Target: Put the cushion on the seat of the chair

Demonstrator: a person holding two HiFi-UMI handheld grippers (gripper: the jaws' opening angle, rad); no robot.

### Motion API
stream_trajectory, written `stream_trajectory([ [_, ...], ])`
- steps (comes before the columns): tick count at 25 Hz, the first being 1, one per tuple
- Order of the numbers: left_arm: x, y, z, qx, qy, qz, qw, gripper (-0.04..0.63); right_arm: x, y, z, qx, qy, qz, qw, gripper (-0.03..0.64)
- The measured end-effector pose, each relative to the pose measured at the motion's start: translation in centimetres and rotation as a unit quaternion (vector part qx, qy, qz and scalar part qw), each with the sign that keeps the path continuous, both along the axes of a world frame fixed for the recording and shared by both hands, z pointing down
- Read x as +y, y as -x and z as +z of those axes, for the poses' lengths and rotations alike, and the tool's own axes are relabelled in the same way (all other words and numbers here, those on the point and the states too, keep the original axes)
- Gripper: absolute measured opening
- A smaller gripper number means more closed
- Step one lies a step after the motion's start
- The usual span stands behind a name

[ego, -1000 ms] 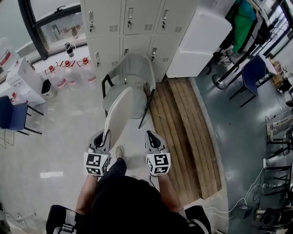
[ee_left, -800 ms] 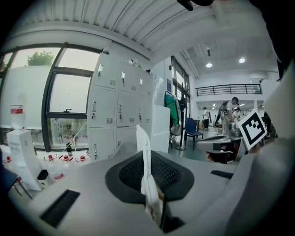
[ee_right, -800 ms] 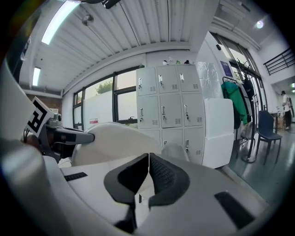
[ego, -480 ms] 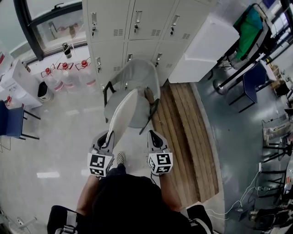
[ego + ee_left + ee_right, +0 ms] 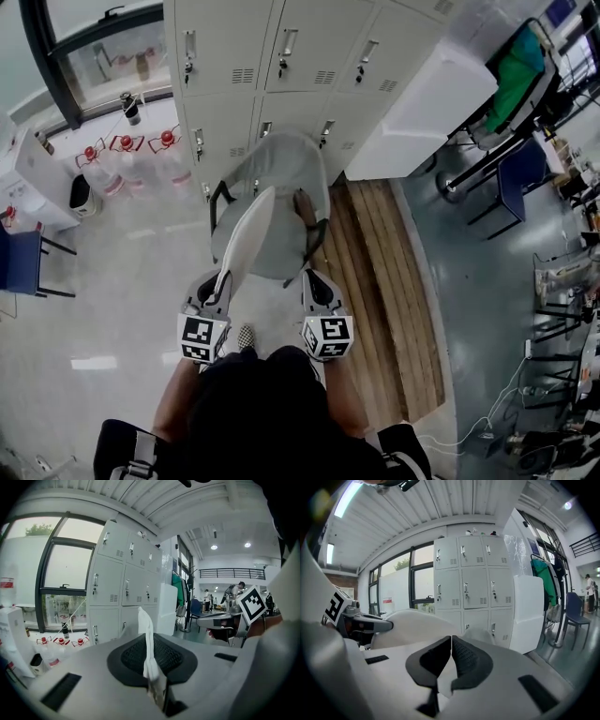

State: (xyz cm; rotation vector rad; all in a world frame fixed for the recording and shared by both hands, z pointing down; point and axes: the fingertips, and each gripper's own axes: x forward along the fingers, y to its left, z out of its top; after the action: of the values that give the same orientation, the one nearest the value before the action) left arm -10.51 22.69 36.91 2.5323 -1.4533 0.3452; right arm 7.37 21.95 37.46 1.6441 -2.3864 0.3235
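I am looking steeply down from the head view, and both grippers are sitting in the lower middle of the frame, side by side and a little apart. The left gripper is clamping the near edge of the white cushion. In the left gripper view its jaws are pressing together on that thin pale edge, which is rising straight up between the dark pads. The cushion is standing on its edge rather than lying flat. It is reaching from the left gripper up and to the right through the centre of the frame, and its far end is lying over the grey chair as I see it from above. I cannot tell whether it is touching the seat.

The right gripper is carrying nothing. In the right gripper view its two jaws are meeting with no gap, and the cushion is showing as a pale curve to the left of them.

The chair is facing me at the centre of the frame, with its back towards the grey lockers running along the top. Wooden planks are lying on the floor just right of the chair, and red-capped water bottles are standing at the upper left.
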Motion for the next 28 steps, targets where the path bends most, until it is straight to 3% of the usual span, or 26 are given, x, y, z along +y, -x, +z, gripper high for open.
stream_trajectory([
  [12,-6.3,-2.3,3.3,-0.006,0.034,0.031,0.9989,0.038,-4.4,-1.8,3.4,-0.009,0.038,0.025,0.999,0.031],
  [28,-14.1,-8.5,10.8,0.002,0.108,0.034,0.9936,0.038,-11.7,-6.6,11.4,-0.028,0.111,0.037,0.993,0.031],
])
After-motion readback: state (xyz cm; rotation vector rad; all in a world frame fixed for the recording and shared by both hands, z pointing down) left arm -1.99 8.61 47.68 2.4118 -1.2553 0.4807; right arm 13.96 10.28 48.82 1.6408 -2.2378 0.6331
